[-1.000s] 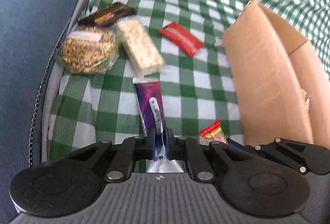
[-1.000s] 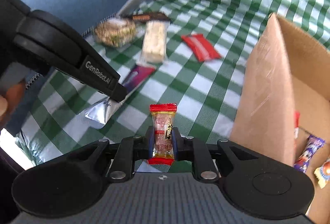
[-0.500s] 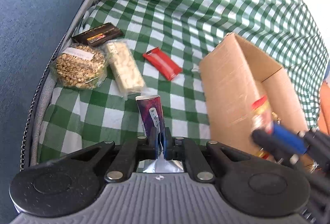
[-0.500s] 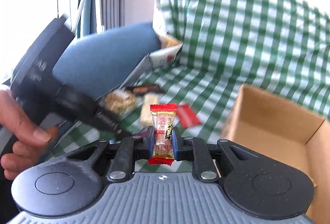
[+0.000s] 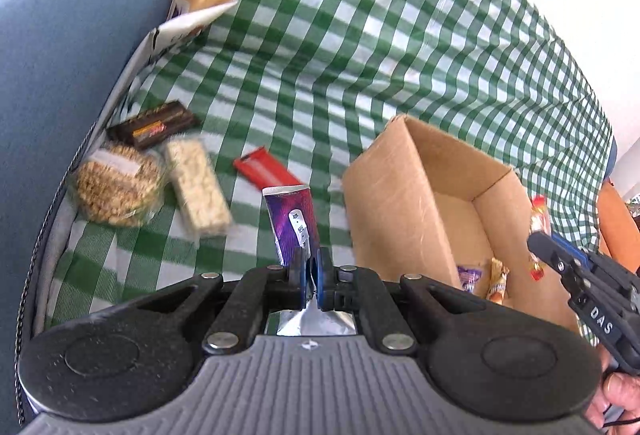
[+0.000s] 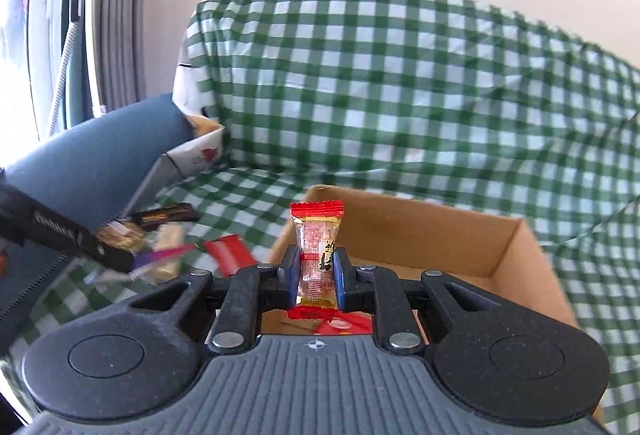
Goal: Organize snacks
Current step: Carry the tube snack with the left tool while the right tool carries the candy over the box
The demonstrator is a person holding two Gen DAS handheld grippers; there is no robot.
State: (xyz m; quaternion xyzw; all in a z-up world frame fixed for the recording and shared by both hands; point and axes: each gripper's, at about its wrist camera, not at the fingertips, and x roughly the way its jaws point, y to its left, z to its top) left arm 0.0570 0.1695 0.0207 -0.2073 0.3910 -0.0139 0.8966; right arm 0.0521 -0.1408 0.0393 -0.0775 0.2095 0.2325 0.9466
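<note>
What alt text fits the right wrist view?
The right gripper is shut on a red-ended candy, held upright over an open cardboard box on a green checked cloth. More snacks lie at left.

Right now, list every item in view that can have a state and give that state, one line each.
left gripper: shut on purple packet
purple packet: clamped, lifted off the cloth
right gripper: shut on red-ended candy
red-ended candy: clamped upright, over the box
cardboard box: open-topped, a few snacks inside
red bar: lying flat on the cloth
round nut cake: wrapped, on the cloth
</note>
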